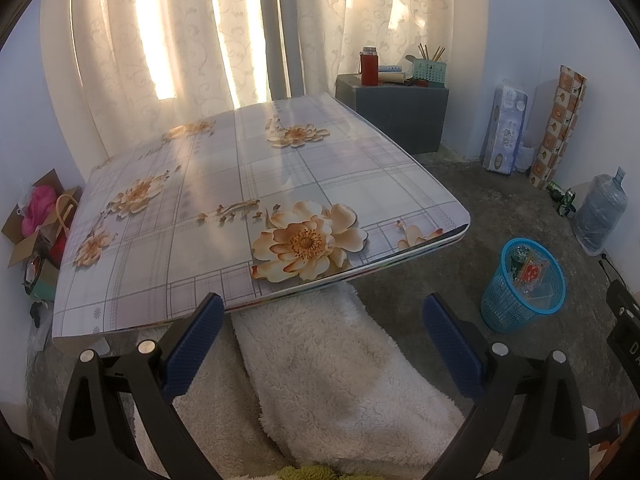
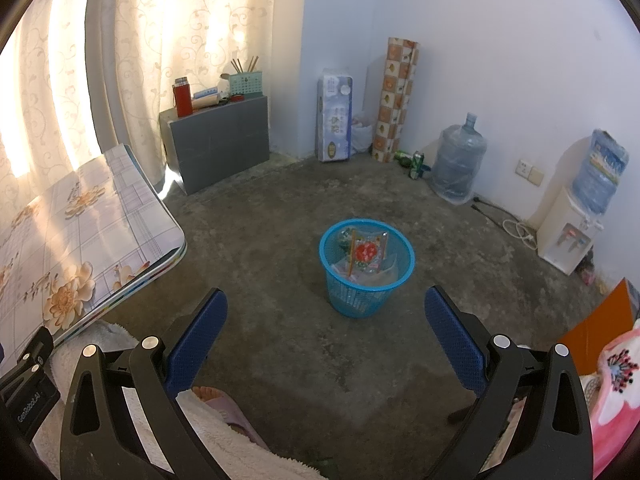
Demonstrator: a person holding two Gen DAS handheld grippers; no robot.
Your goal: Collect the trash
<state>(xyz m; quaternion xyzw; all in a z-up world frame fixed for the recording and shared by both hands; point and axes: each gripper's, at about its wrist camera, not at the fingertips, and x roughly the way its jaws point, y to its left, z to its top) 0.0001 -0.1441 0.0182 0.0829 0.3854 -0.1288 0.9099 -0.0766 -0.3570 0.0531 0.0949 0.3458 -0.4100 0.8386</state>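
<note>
A blue mesh waste basket (image 2: 366,276) stands on the concrete floor, holding several plastic wrappers (image 2: 367,255), one with a red print. The left wrist view has the same basket (image 1: 522,286) at the right, beyond the table corner. My left gripper (image 1: 322,312) is open and empty, hovering over a white fleece-covered lap at the near edge of the flower-patterned table (image 1: 224,200). My right gripper (image 2: 325,308) is open and empty too, pointing at the basket from a short distance. No loose trash shows on the tabletop.
A grey box (image 2: 218,142) with a red flask (image 2: 183,96) sits by the curtain. Along the wall stand a tissue pack (image 2: 335,114), a patterned roll (image 2: 396,98), a water jug (image 2: 458,162) and a water dispenser (image 2: 568,232). A cardboard box (image 1: 40,216) lies left of the table.
</note>
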